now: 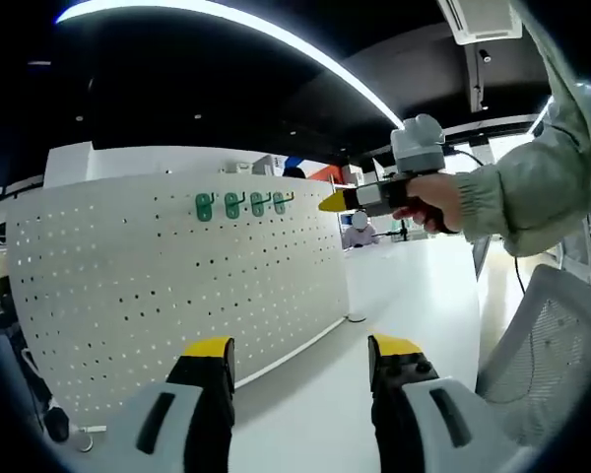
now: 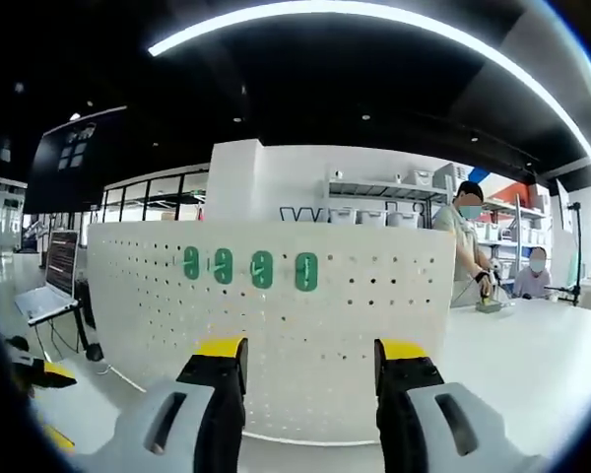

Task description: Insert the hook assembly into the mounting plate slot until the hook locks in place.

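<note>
In the left gripper view, your left gripper [image 1: 300, 360] points forward over the white table [image 1: 414, 286], its yellow-tipped jaws spread apart with nothing between them. Ahead stands the white pegboard [image 1: 177, 286], upright on the table, and four green hooks [image 1: 242, 204] sit in a row near its top edge, right of centre. Your right hand [image 1: 435, 202] comes in from the right, held level at about the height of the board's top, sleeve [image 1: 532, 187] pale green, gripping the right gripper [image 1: 333, 202]; its yellow tip points toward the board's upper right corner, near the last hook. You cannot tell from here whether its jaws are apart. A white mesh chair back [image 1: 552, 345] sits at lower right.

In the right gripper view, your right gripper [image 2: 310, 370] faces the pegboard [image 2: 276, 325] squarely, jaws wide apart and empty. The four green hooks [image 2: 244, 267] hang in a row just above the jaw tips. A laptop [image 2: 49, 286] lies open at left. Two people [image 2: 468, 246] stand behind at right. No writing is legible.
</note>
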A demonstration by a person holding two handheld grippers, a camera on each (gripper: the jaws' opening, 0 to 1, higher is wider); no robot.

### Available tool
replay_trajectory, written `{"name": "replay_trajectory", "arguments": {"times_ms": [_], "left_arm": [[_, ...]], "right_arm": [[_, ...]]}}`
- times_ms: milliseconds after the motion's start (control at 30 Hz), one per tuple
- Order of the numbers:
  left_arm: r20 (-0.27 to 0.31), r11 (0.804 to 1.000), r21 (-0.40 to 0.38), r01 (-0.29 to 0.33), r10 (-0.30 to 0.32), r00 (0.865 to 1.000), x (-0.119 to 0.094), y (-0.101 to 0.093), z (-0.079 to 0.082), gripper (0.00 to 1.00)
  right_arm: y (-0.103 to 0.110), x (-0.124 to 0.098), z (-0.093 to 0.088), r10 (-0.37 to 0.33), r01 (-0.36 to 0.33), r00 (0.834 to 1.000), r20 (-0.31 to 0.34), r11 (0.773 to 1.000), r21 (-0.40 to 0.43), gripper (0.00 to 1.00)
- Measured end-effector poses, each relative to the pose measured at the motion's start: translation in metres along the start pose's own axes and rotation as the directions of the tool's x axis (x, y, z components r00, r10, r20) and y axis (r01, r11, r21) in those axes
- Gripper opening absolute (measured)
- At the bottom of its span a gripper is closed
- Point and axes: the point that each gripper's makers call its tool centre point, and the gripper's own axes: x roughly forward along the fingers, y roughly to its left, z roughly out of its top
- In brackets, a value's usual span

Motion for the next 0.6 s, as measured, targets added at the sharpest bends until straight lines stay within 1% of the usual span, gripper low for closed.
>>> {"name": "replay_trajectory", "arguments": {"times_ms": [167, 367, 533, 600], "left_arm": [[-0.008, 1.0, 0.009, 0.002, -0.002, 1.0, -0.001, -0.001, -0.002, 0.57], [-0.019, 1.0, 0.021, 0.007, -0.007, 1.0, -0.002, -0.002, -0.003, 0.57], [-0.024, 1.0, 0.023, 0.007, -0.006, 1.0, -0.003, -0.002, -0.004, 0.57], [-0.027, 1.0, 0.025, 0.006, -0.005, 1.0, -0.003, -0.002, -0.004, 0.57]], "right_arm": [[-0.004, -0.021, 0.0, -0.002, 0.002, 1.0, 0.005, 1.0, -0.001, 0.51], [-0.002, -0.045, -0.005, 0.004, -0.004, 1.0, 0.001, 1.0, 0.012, 0.53], [0.009, -0.063, -0.014, 0.028, -0.028, 1.0, -0.011, 0.999, 0.03, 0.55], [0.016, -0.069, -0.018, 0.046, -0.046, 0.999, -0.018, 0.998, 0.036, 0.55]]}}
